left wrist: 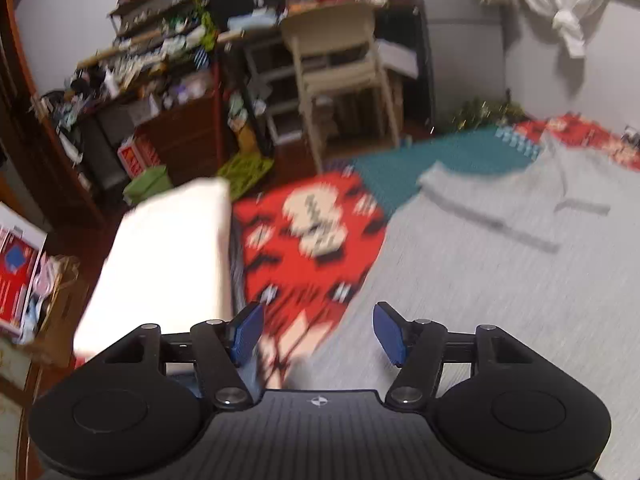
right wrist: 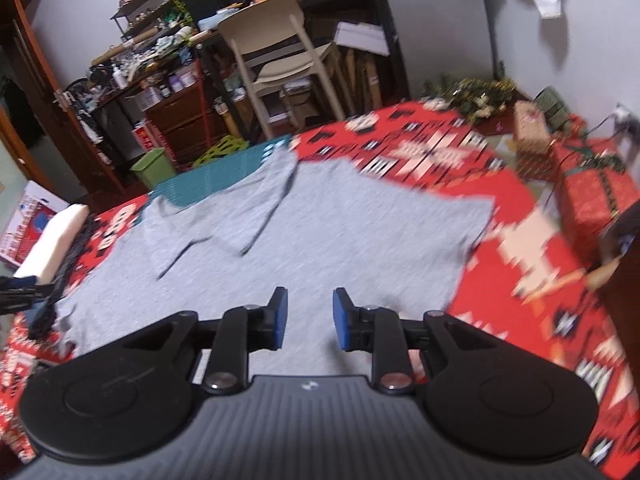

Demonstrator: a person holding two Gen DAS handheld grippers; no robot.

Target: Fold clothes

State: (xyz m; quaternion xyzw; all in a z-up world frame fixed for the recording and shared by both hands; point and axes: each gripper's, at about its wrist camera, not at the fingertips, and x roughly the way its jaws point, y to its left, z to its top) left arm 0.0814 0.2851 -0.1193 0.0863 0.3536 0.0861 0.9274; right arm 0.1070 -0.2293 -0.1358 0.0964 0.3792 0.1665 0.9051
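A grey T-shirt (right wrist: 320, 232) lies spread on a red patterned blanket (right wrist: 532, 280), one sleeve (right wrist: 264, 204) folded in over its body. My right gripper (right wrist: 307, 318) hovers above the shirt's near part, open, nothing between its blue pads. In the left wrist view the same grey T-shirt (left wrist: 500, 264) fills the right half. My left gripper (left wrist: 319, 332) stands open over the shirt's left edge, where grey cloth meets the red blanket (left wrist: 312, 236). Both views are blurred by motion.
A white pillow (left wrist: 168, 256) lies at the blanket's left edge. Beyond stand a cream chair (right wrist: 280, 52), cluttered shelves (right wrist: 160, 60) and a green bin (right wrist: 154, 166). Wrapped red gift boxes (right wrist: 592, 188) sit to the right. A teal cloth (left wrist: 440, 160) lies under the shirt's far end.
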